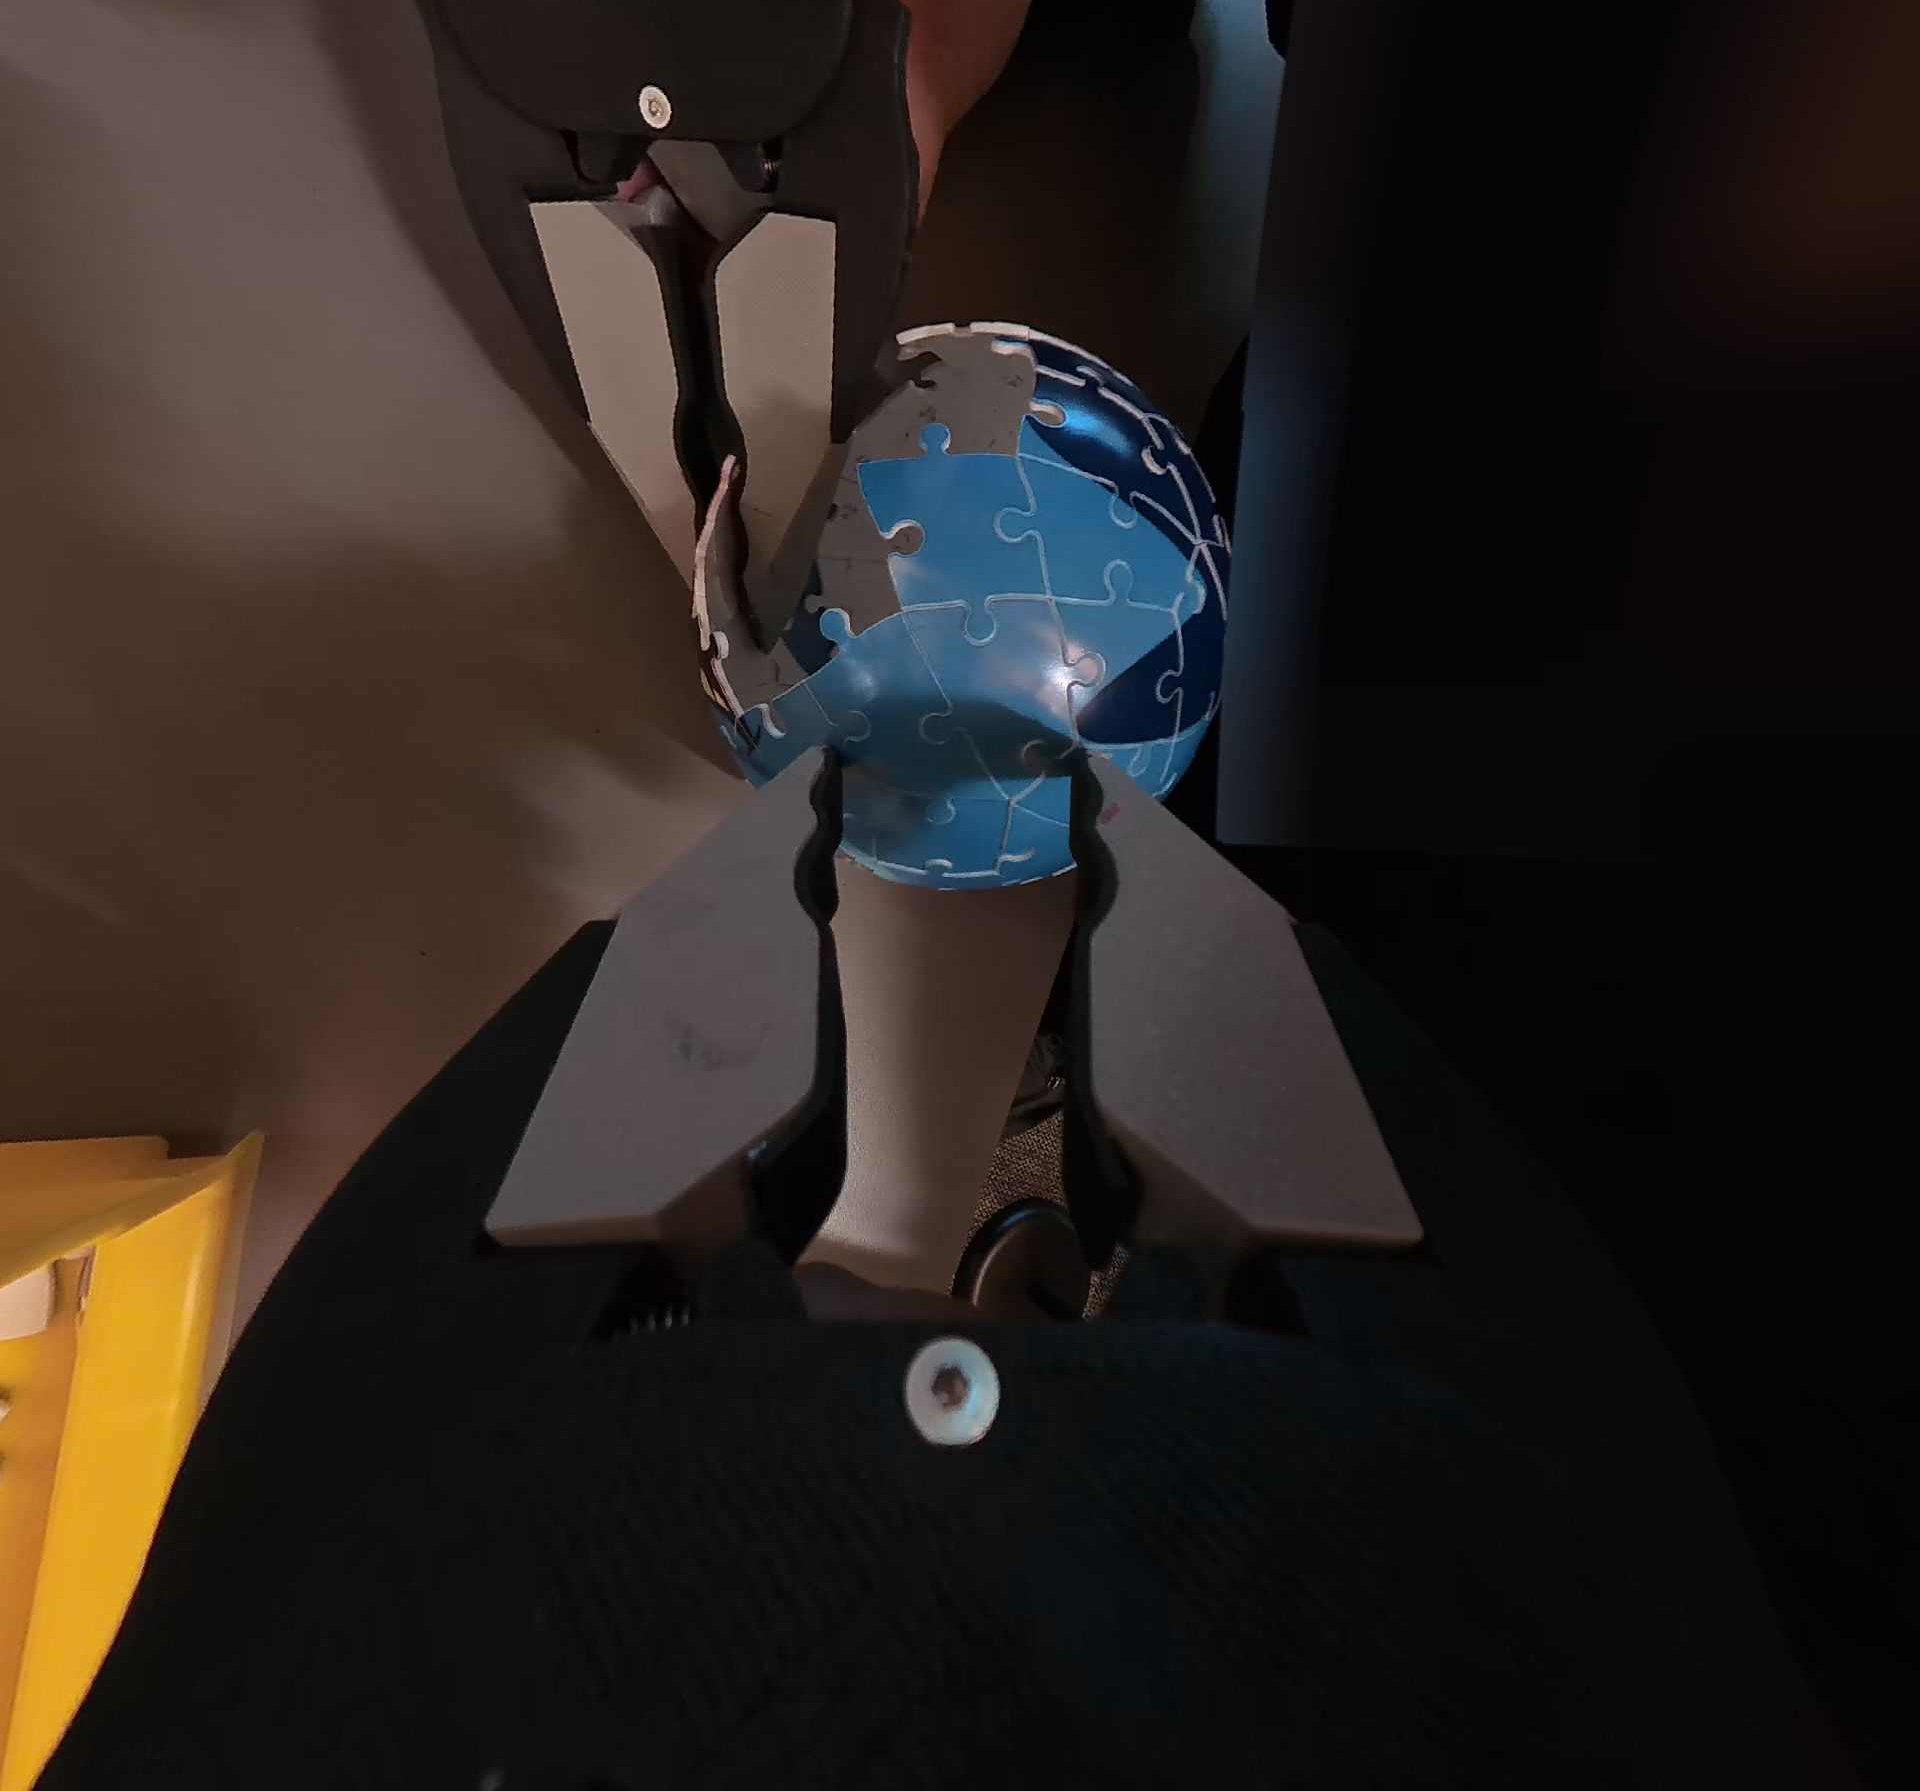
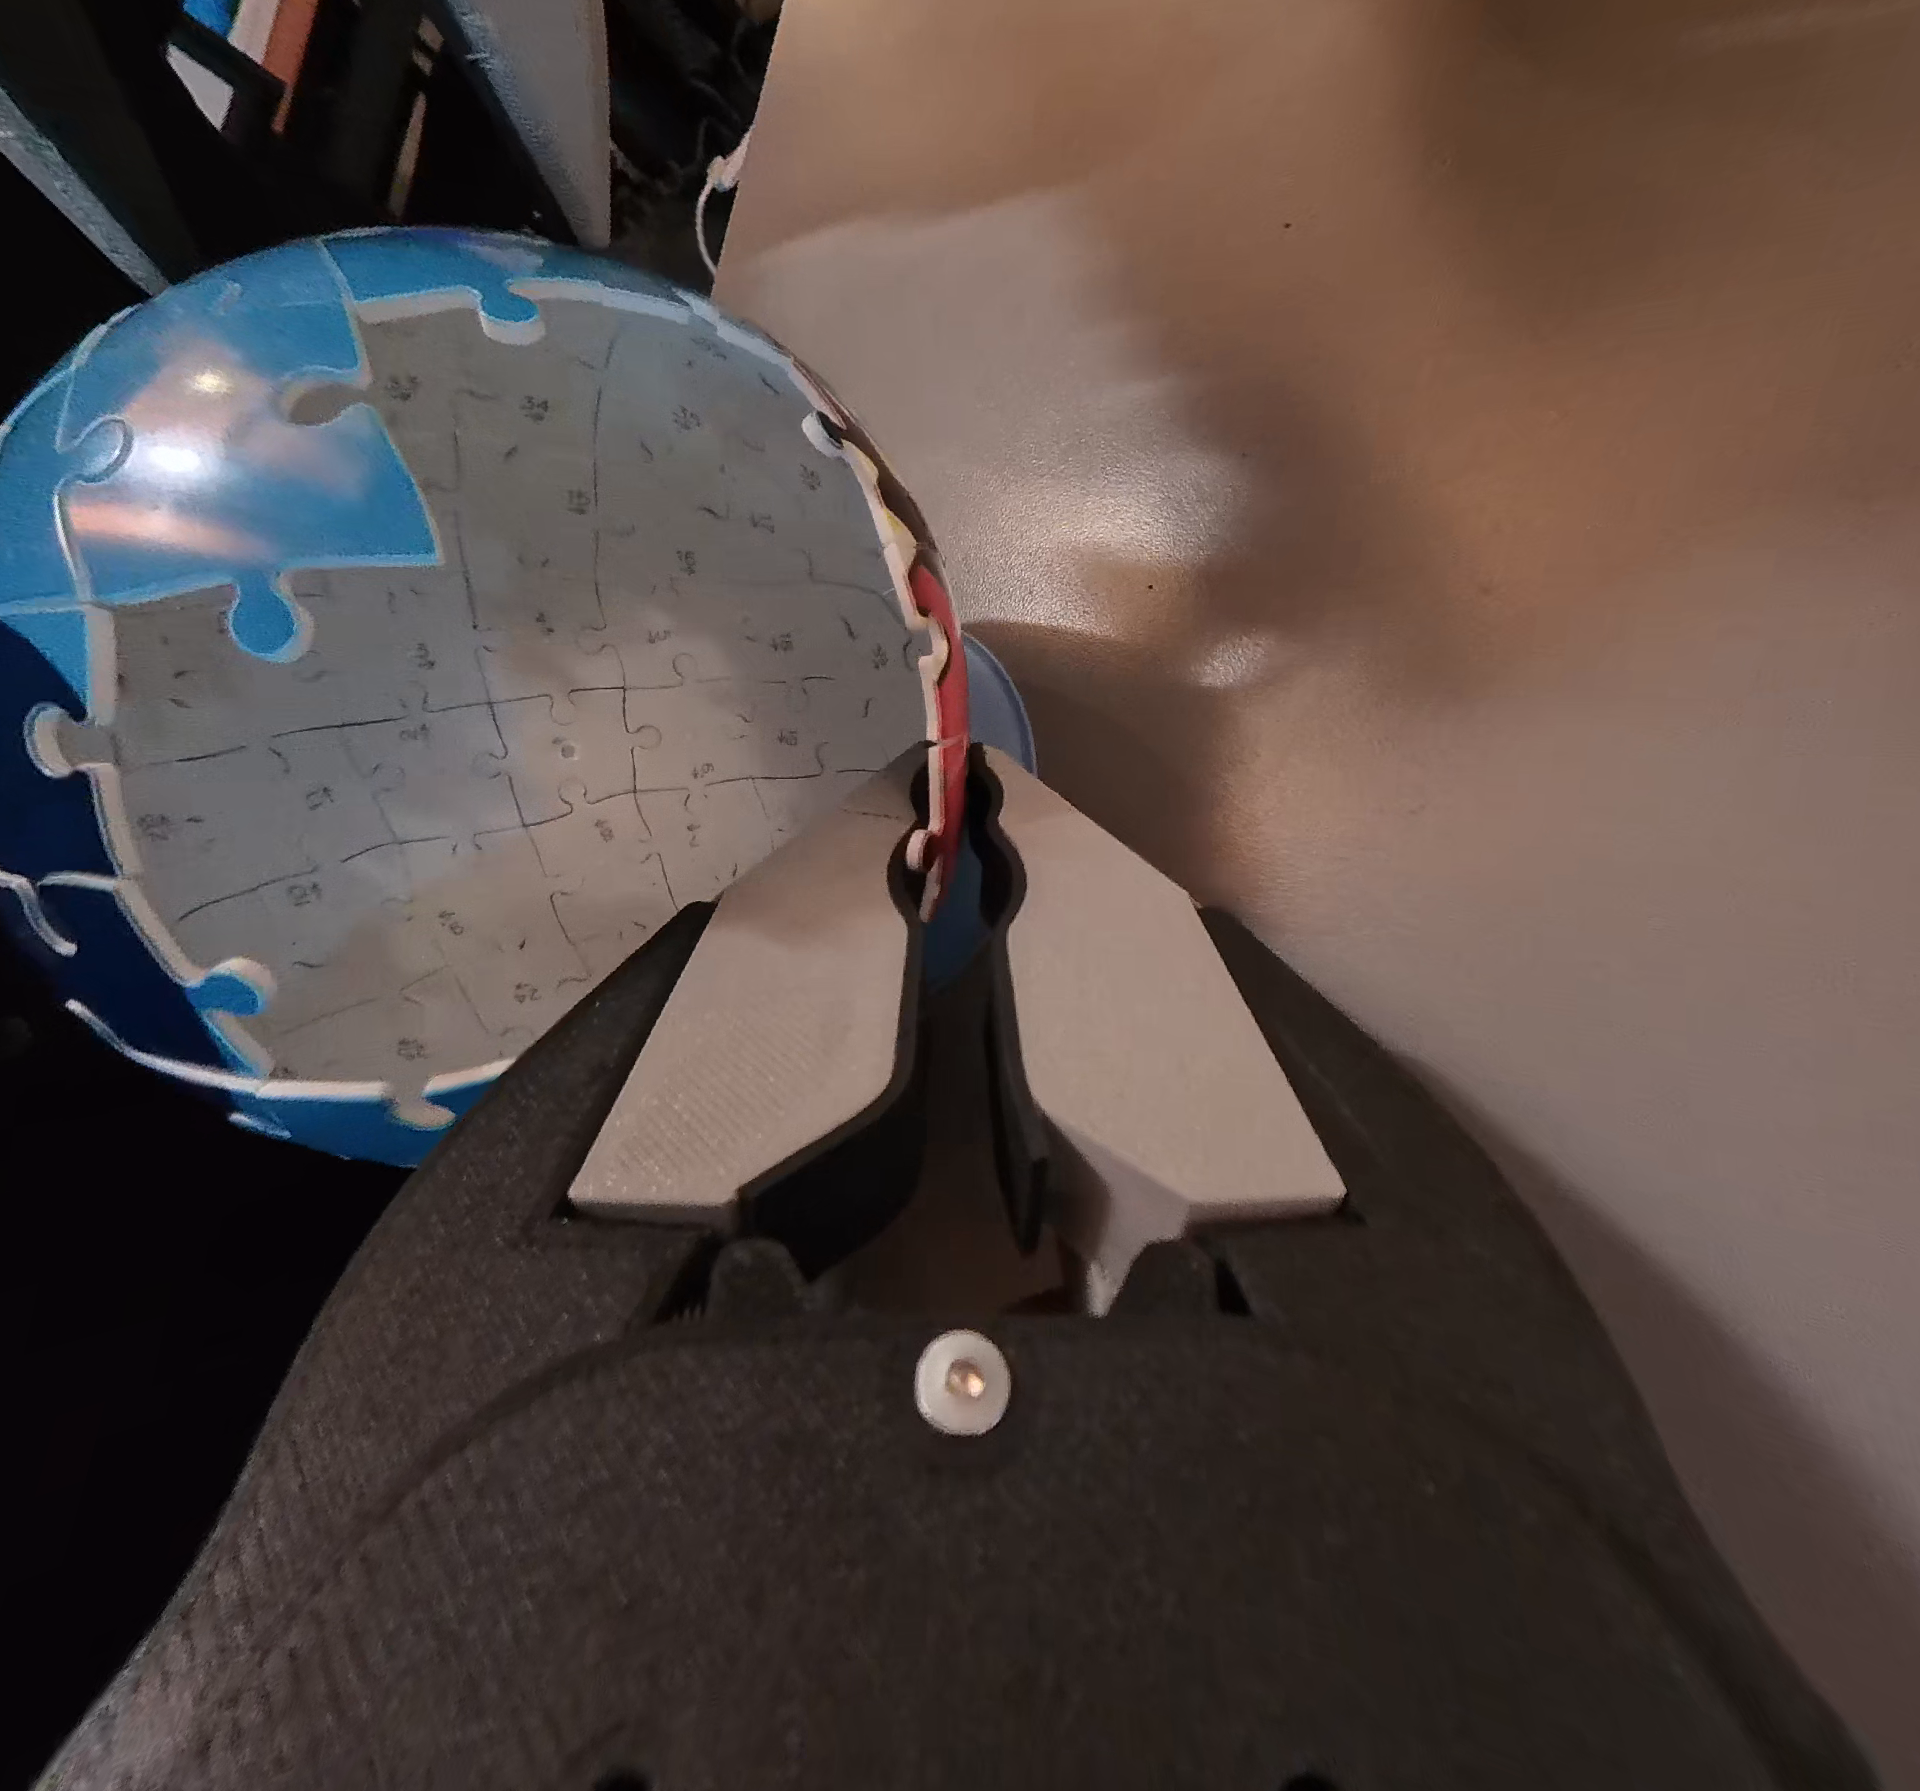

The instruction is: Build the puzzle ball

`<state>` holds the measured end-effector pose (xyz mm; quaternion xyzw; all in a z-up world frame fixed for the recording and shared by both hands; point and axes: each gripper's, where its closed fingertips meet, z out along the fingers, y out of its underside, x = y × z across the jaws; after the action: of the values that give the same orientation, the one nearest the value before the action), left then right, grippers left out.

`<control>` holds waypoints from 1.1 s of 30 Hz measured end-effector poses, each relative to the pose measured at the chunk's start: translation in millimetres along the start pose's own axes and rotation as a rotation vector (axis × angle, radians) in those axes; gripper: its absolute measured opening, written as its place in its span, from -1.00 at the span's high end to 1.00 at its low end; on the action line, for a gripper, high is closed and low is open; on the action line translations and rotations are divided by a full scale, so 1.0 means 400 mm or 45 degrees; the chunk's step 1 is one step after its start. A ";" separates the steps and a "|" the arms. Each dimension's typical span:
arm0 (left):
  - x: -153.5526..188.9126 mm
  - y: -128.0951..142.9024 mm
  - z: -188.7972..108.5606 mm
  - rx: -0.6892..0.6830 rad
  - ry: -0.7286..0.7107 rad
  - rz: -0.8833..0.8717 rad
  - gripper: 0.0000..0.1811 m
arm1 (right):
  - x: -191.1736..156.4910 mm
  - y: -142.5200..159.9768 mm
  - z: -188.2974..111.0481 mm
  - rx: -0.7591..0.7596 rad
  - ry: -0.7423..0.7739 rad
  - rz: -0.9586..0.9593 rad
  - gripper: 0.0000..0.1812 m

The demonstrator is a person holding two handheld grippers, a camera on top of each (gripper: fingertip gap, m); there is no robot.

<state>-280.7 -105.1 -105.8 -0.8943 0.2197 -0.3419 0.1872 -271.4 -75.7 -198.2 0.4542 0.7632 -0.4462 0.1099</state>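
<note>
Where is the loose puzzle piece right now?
The puzzle piece is pinched in the right tool, held against the open rim of the puzzle ball; in the left wrist view it sits at the ball's upper left.

The left hand-held gripper (image 1: 956, 765) holds its jaws apart, fingertips pressing something round. Opposite, at the far side, the right hand-held gripper (image 2: 951, 806) is clamped nearly closed.
</note>
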 end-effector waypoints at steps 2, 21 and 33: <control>0.000 0.000 0.000 0.000 0.002 0.001 0.54 | 0.000 0.000 0.000 -0.004 -0.003 0.002 0.98; 0.000 0.001 -0.001 0.007 0.003 -0.001 0.55 | -0.002 0.000 0.003 -0.026 -0.029 0.055 0.98; -0.003 -0.004 -0.004 0.029 0.012 -0.003 0.53 | 0.002 -0.012 0.007 0.024 -0.018 0.086 0.98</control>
<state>-282.1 -103.5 -104.3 -0.8908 0.2154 -0.3488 0.1960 -276.1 -78.2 -197.4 0.4775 0.7425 -0.4526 0.1261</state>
